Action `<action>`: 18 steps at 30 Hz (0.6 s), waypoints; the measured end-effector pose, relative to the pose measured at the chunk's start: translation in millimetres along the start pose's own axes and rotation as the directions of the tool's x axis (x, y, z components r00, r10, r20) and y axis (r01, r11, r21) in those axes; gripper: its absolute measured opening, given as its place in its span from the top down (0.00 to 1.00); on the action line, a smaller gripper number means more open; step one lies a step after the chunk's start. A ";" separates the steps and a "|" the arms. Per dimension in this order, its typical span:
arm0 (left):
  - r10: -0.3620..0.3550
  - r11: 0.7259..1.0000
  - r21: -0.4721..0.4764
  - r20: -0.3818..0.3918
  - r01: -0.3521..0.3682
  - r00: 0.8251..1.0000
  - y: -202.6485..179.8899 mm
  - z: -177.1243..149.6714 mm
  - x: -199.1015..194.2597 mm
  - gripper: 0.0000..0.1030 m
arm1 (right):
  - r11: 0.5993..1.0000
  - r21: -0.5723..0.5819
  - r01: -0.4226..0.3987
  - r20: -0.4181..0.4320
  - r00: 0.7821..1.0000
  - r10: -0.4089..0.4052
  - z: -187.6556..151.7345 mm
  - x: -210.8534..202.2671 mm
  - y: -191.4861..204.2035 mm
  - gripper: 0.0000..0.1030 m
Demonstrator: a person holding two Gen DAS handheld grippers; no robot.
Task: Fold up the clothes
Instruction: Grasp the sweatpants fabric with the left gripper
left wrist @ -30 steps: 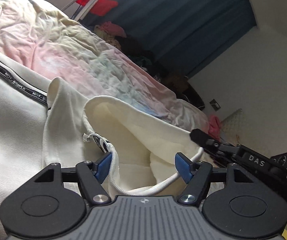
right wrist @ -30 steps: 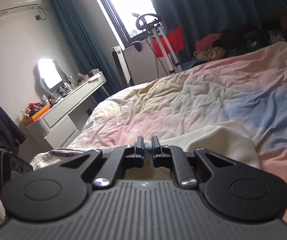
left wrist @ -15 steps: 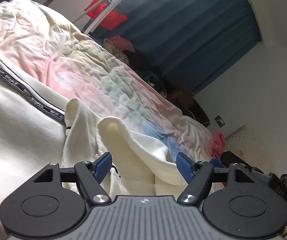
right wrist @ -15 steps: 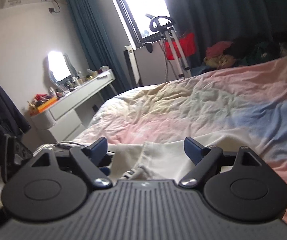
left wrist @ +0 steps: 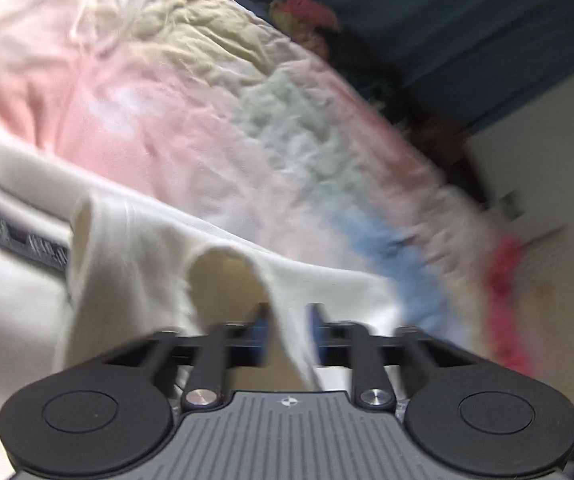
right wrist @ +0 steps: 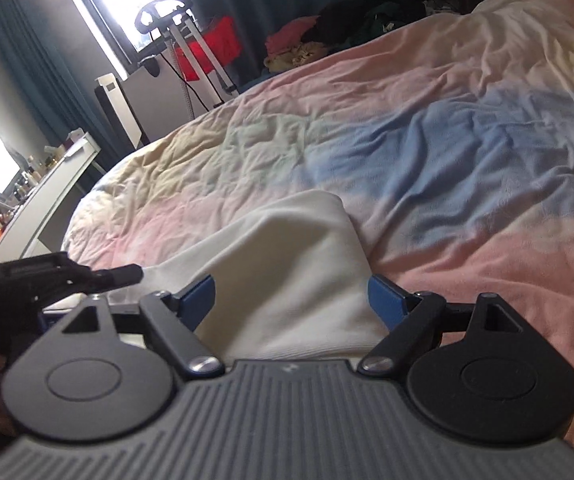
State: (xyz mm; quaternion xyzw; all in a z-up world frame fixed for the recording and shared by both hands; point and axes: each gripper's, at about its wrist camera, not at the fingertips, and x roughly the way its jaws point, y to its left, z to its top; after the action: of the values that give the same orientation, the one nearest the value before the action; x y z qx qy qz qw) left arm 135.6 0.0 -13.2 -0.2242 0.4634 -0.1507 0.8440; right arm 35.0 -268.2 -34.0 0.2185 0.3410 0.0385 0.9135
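Note:
A cream hooded garment (left wrist: 135, 248) with a black lettered tape (left wrist: 15, 240) lies on the pastel bed cover (left wrist: 207, 120). My left gripper (left wrist: 287, 320) is closing its jaws on a raised fold of that cream cloth, which is pinched between the blue pads; the view is blurred. In the right wrist view the same garment (right wrist: 287, 264) spreads under my right gripper (right wrist: 291, 300), whose jaws stand wide open, with cloth lying between the fingers but not pressed. The left gripper's dark tip (right wrist: 119, 274) shows at the left, touching the cloth edge.
The pastel bed cover (right wrist: 447, 140) stretches far ahead and to the right. A white dresser (right wrist: 47, 184) with bottles and a lit mirror stands at the left. A stand with a red item (right wrist: 207, 48) and a clothes pile (right wrist: 307, 40) sit by the dark curtain.
The left gripper slid along the garment and shut on a raised fold. The right gripper went from shut to wide open and dropped lower over the cream cloth.

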 end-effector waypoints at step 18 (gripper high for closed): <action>0.175 0.975 0.092 0.228 -0.200 0.958 10.2 -37.9 -91.4 0.36 | 0.981 -0.171 0.089 -0.043 0.994 -0.097 -18.1 26.4 20.1 0.15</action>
State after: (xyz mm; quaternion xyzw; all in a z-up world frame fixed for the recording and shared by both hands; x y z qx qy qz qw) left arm 55.9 41.9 29.0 -0.1459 0.3776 -0.0705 0.9117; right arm 45.2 -237.5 -53.6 0.1231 0.3696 0.0300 0.9205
